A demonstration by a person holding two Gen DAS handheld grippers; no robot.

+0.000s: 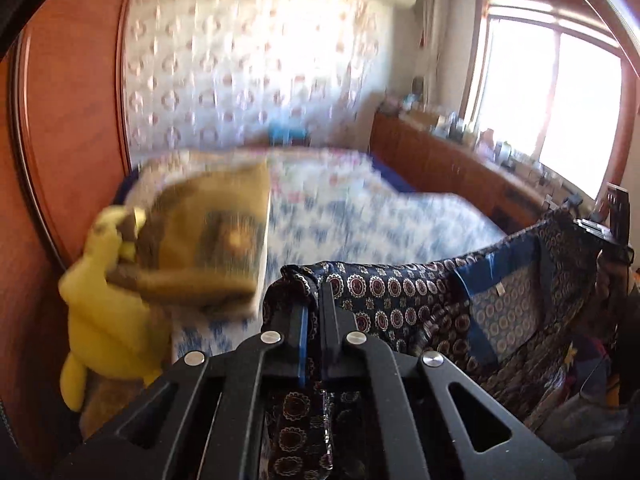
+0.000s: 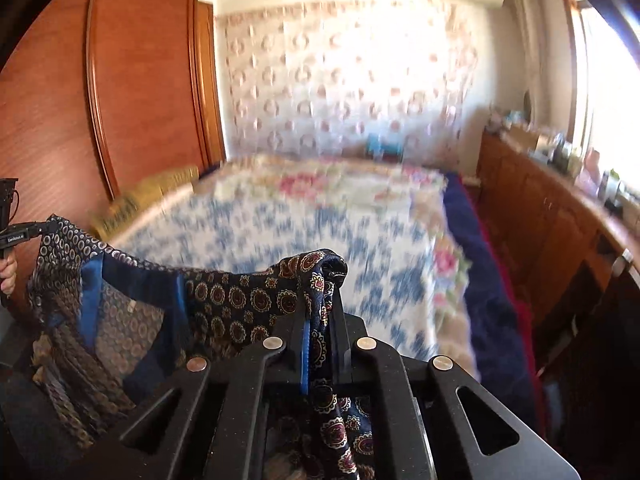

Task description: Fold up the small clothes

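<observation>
A dark navy garment [image 1: 404,304] printed with small round medallions hangs stretched between my two grippers above the bed. My left gripper [image 1: 314,292] is shut on one top corner of the cloth, which bunches over its fingertips. In the right wrist view the same patterned garment [image 2: 224,300] sags to the left, and my right gripper [image 2: 322,280] is shut on its other top corner. A blue inner waistband [image 1: 478,280] with a small label shows along the upper edge. The left gripper [image 2: 20,234] also appears at the far left edge of the right wrist view, with a hand below it.
The bed [image 2: 280,232] with a blue-and-white floral cover lies ahead, blurred. A folded olive blanket [image 1: 212,236] and a yellow plush toy [image 1: 100,304] sit at its left side. A wooden wardrobe [image 2: 132,80] stands on the left, a cluttered wooden sideboard [image 1: 460,160] under the window on the right.
</observation>
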